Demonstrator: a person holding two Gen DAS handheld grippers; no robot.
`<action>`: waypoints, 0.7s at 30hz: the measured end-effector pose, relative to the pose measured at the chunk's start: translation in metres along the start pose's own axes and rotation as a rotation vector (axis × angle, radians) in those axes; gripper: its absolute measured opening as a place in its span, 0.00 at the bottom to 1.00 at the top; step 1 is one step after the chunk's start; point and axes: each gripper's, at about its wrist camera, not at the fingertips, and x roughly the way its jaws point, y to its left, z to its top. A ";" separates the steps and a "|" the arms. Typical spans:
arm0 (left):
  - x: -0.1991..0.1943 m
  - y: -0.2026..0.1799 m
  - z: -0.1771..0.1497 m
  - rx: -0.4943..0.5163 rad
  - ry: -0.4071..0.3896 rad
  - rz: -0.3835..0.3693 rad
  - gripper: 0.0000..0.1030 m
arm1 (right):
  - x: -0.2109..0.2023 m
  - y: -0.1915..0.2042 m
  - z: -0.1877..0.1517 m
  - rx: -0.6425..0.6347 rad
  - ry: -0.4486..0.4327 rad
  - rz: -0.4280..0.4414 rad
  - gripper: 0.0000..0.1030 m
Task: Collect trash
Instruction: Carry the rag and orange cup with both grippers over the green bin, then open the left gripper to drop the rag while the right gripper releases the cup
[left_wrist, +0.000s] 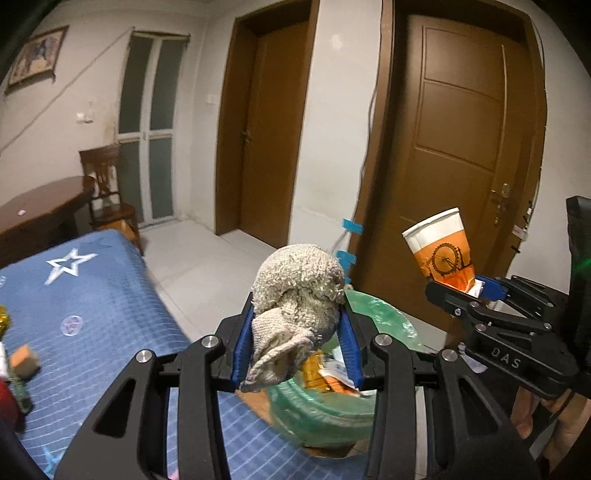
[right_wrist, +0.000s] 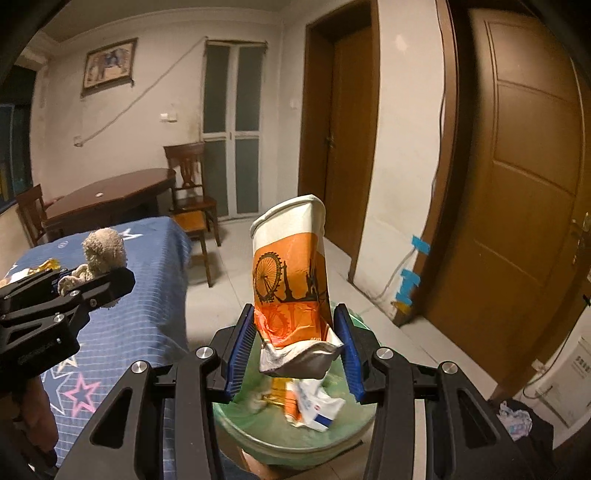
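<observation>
I am working in a lived-in home, a room that serves for sleeping and eating; a bed (right_wrist: 122, 325) with a blue star-print cover stands near a dark wooden table (right_wrist: 110, 195) with chairs (right_wrist: 192, 199); brown panelled doors (right_wrist: 524, 177) line the white walls, a framed picture (right_wrist: 109, 66) hangs high, and a bin (right_wrist: 295, 435) with a green liner sits on the tiled floor (right_wrist: 258, 266).

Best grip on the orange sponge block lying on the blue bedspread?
Both grippers are occupied: left gripper holds the rag, right gripper the paper cup. Once one is free, I'd take the sponge block from above, pads on two opposite flat side faces. It seems to lie flat on the bedspread, so those faces look parallel.
</observation>
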 end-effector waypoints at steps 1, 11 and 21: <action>0.006 -0.002 -0.001 -0.002 0.012 -0.009 0.38 | 0.005 -0.005 -0.001 0.007 0.014 0.003 0.43; 0.059 -0.012 -0.005 -0.017 0.123 -0.069 0.38 | 0.068 -0.037 -0.016 0.049 0.153 -0.002 0.43; 0.098 -0.016 -0.012 -0.029 0.198 -0.093 0.38 | 0.103 -0.041 -0.033 0.065 0.211 -0.018 0.43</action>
